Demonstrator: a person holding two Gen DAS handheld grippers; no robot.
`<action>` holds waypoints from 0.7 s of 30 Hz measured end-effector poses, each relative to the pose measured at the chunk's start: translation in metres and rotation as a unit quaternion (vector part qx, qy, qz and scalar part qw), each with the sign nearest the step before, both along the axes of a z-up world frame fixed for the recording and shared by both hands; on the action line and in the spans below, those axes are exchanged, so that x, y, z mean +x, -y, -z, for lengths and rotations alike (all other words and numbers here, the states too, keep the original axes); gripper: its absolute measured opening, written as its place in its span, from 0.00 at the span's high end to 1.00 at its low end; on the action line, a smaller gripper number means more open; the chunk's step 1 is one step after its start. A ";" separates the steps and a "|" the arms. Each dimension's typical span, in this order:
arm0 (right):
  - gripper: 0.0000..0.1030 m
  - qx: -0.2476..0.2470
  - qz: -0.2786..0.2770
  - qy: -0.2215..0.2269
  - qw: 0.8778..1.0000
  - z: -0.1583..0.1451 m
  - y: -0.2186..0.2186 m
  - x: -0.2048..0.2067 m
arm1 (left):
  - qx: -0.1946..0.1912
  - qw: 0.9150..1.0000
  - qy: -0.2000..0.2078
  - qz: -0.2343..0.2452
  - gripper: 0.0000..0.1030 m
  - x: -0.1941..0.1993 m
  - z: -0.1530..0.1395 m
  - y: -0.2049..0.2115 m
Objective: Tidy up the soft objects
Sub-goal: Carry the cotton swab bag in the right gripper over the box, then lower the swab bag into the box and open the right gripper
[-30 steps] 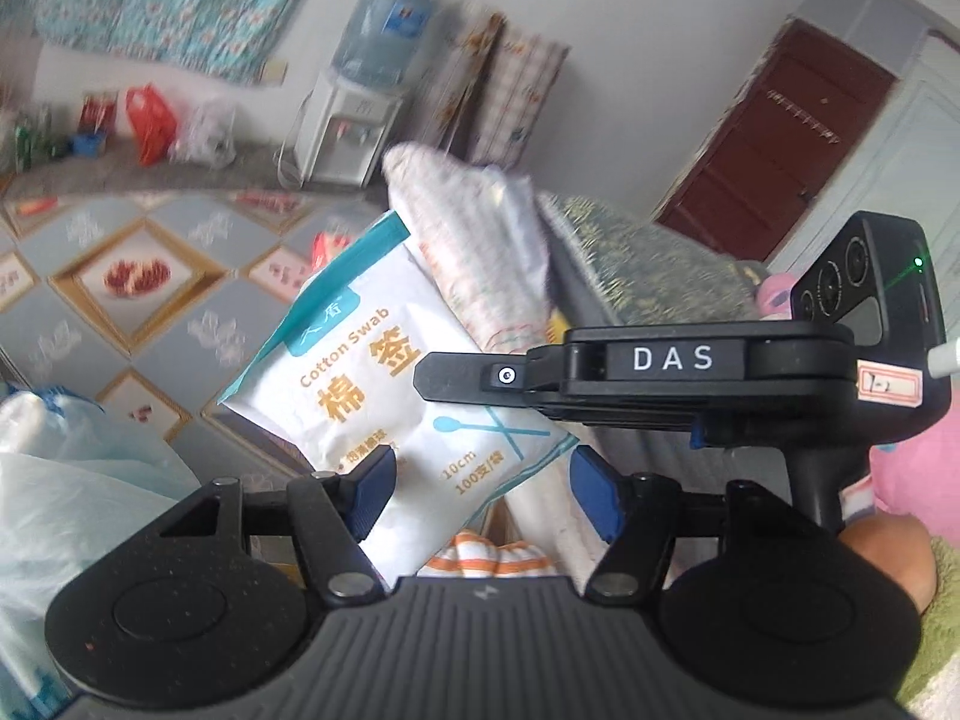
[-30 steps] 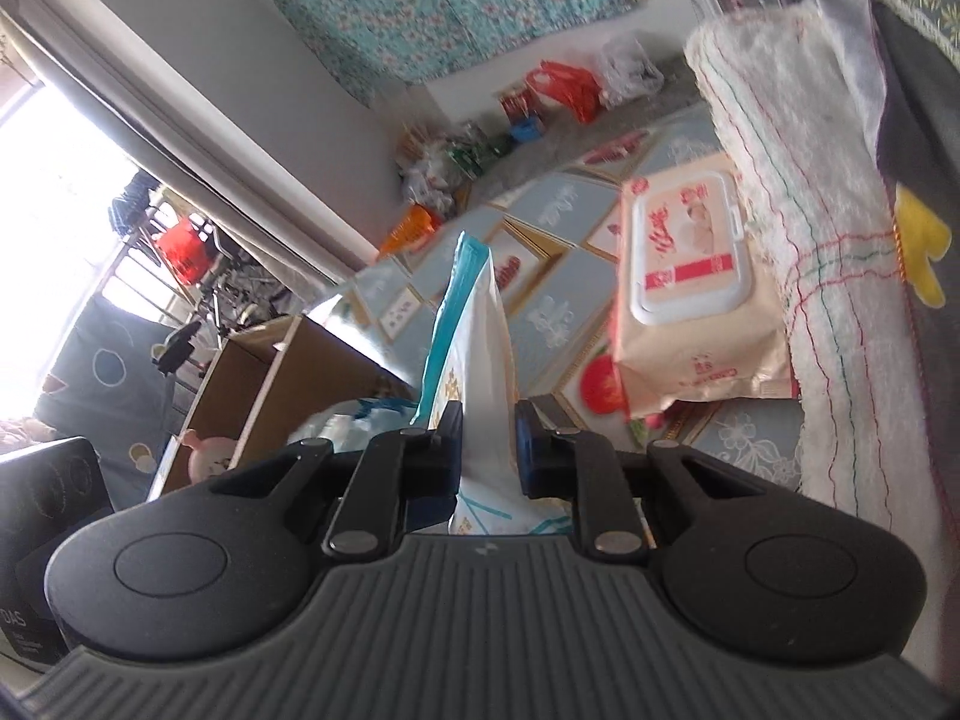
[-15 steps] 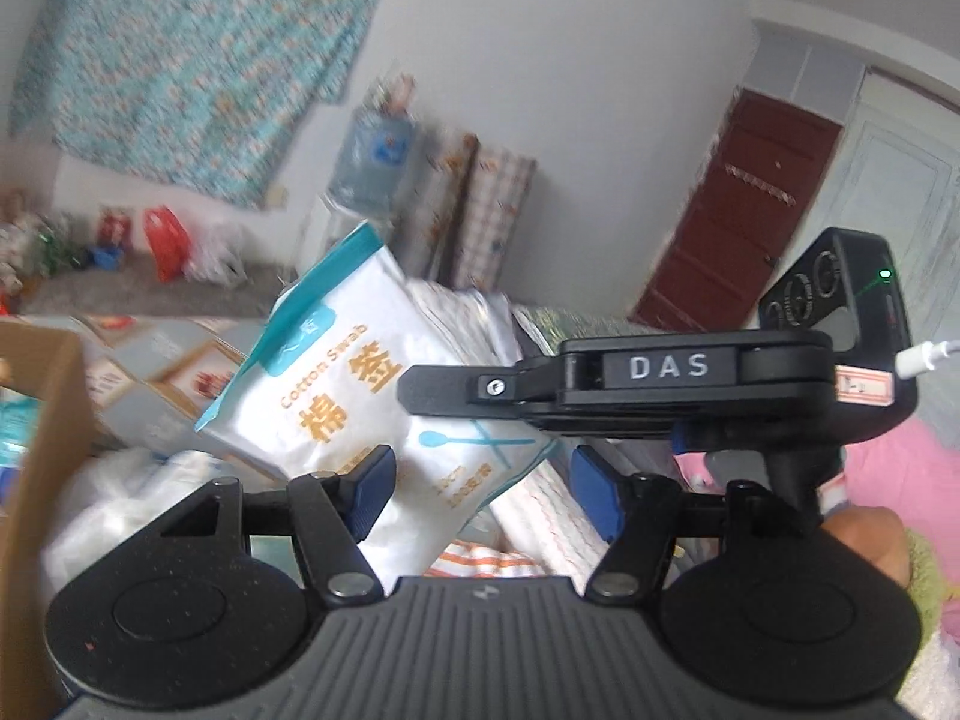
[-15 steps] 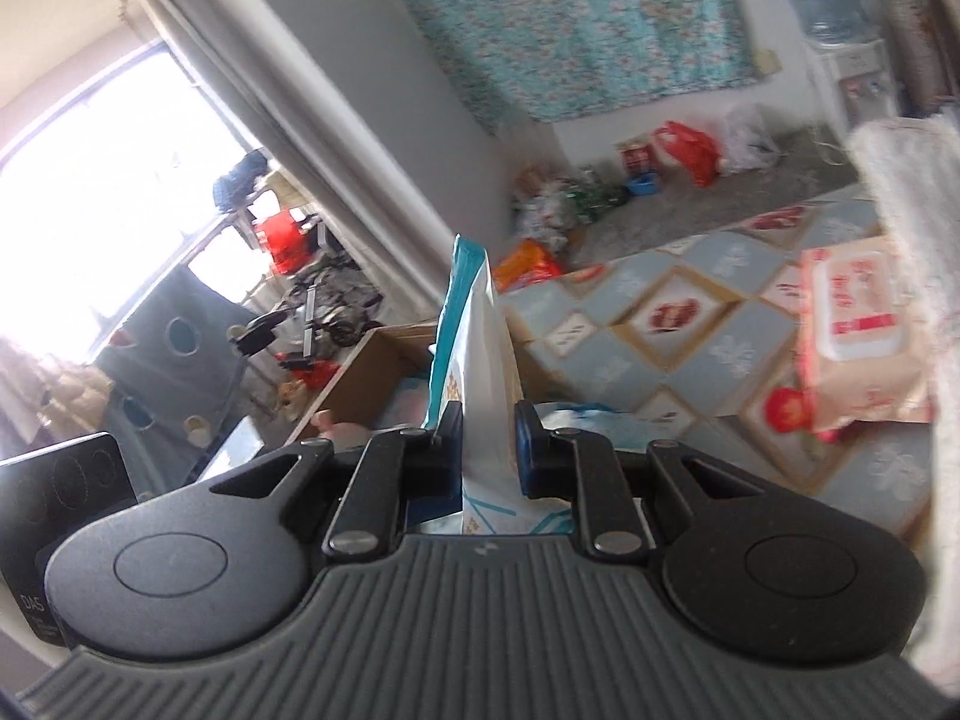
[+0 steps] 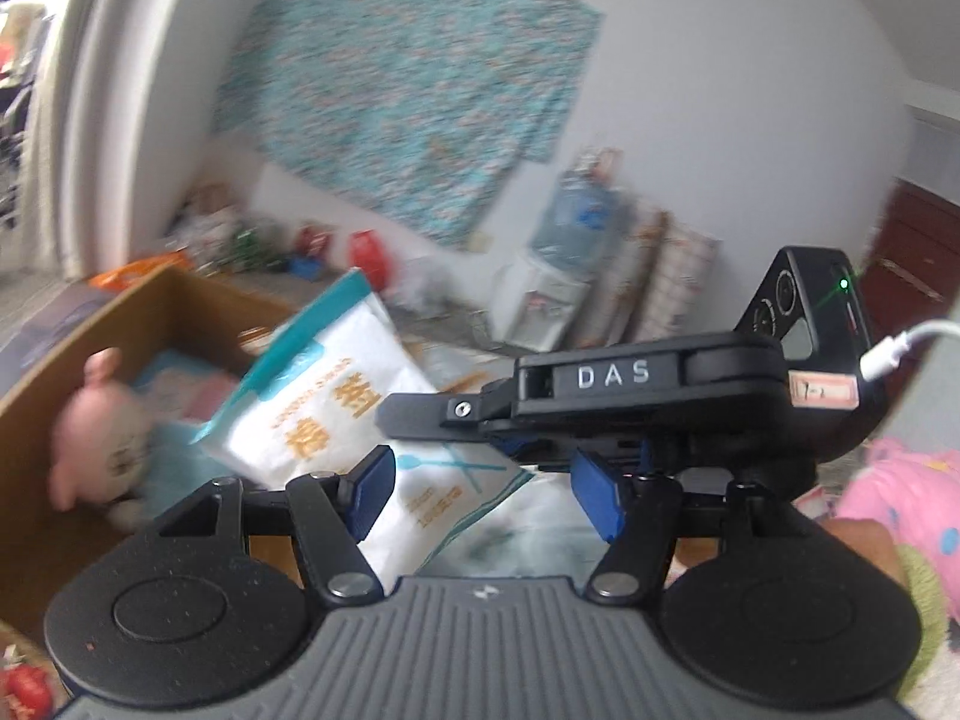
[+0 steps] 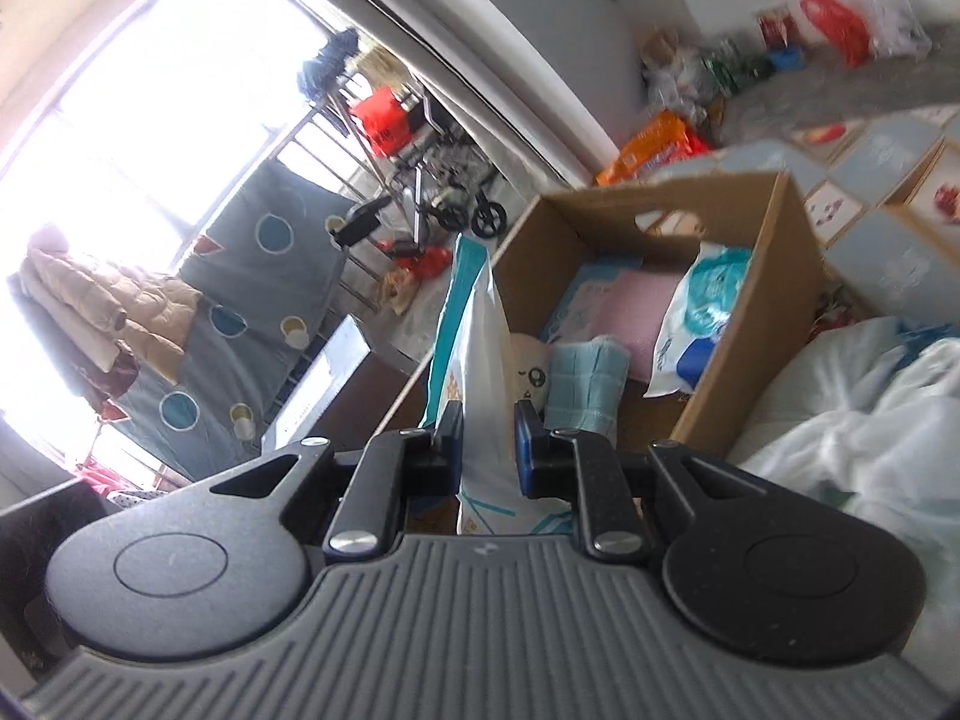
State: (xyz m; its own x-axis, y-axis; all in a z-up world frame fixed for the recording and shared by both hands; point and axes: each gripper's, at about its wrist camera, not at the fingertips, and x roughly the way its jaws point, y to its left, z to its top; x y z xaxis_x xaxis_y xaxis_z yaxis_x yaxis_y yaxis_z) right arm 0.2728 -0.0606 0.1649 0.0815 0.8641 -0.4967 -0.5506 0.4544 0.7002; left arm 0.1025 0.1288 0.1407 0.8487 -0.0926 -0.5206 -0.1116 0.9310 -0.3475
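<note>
From our left wrist cam, the left gripper (image 5: 483,489) is spread with nothing between its pads, and the cotton swab bag (image 5: 336,402) hangs over the cardboard box (image 5: 72,348). On the right wrist cam, our right gripper (image 6: 489,441) is clamped on that bag.

Right gripper (image 6: 489,441): jaws clamped on the cotton swab bag (image 6: 480,384), which stands edge-on between the blue pads, short of the cardboard box (image 6: 750,324).
Left gripper (image 5: 480,486): jaws spread apart, nothing pressed between them; its pads sit just below the bag, not touching it.
Pose: both point slightly downward toward the box.
</note>
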 end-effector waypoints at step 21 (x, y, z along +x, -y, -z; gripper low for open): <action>0.52 -0.158 0.038 0.039 0.986 0.055 -0.092 0.018 | -0.015 0.996 -0.038 -0.083 0.36 -0.020 0.046 -0.080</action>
